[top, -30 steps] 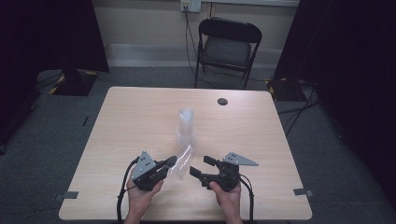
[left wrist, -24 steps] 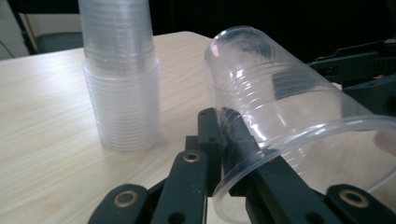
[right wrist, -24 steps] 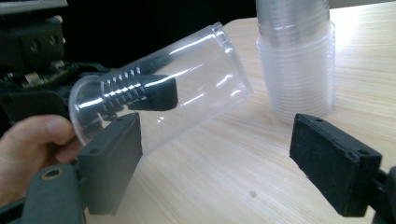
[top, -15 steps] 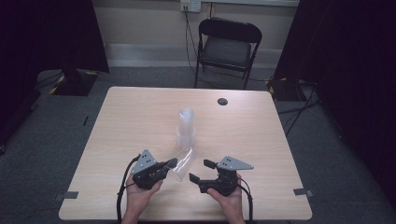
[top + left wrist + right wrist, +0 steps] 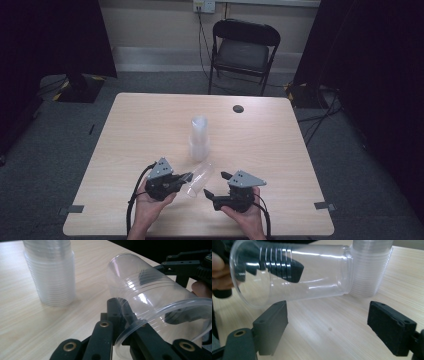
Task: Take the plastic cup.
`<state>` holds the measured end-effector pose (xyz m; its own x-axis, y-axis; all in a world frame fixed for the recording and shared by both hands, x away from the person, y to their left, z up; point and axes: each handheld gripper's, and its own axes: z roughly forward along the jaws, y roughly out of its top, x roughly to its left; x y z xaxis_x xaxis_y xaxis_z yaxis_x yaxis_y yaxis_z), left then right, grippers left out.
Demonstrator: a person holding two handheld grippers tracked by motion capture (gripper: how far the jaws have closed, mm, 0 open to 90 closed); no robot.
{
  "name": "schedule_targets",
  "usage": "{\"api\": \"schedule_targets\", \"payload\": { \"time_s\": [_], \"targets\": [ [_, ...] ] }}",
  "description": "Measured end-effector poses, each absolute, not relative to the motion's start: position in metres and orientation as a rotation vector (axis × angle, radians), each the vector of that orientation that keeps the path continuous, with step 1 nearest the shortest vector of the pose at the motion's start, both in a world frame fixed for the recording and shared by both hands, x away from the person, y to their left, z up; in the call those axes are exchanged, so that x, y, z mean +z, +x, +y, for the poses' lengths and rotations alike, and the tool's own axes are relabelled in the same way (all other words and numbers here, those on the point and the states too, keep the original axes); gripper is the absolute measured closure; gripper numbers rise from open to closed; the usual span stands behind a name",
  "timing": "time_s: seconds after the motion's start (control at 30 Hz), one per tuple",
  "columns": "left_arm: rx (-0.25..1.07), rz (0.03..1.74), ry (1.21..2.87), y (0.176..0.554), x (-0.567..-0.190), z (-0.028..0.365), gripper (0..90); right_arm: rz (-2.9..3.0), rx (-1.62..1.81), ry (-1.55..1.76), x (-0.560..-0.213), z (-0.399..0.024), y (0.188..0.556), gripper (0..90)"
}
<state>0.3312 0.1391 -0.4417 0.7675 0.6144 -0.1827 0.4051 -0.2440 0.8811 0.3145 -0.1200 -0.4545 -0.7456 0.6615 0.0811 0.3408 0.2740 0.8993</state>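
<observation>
Clear plastic cup (image 5: 150,297) pinched at rim by left tool (image 5: 182,179), lying sideways above worktop (image 5: 140,125), base toward cup stack (image 5: 199,137). Right tool (image 5: 214,186) gapes empty just beside cup, long axis crossing its jaws.

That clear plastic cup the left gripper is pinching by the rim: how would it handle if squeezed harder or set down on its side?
The clear plastic cup looks thin-walled, so it would probably flex or crumple under a harder pinch from the left gripper. It is likely very light. Round and tapered, it would probably roll in a curve if laid on the table.
</observation>
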Motion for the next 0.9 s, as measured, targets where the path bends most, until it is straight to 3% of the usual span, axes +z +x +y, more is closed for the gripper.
{"api": "schedule_targets", "payload": {
  "time_s": [0.47,0.9],
  "targets": [
    [0.204,0.777,1.995,0.335,-0.436,0.124,90.0,2.263,1.326,0.809,-0.462,-0.117,0.312,14.6],
    [0.091,0.825,2.111,0.343,-0.435,0.112,90.0,2.235,1.191,0.666,-0.47,-0.11,0.307,14.2]
  ]
}}
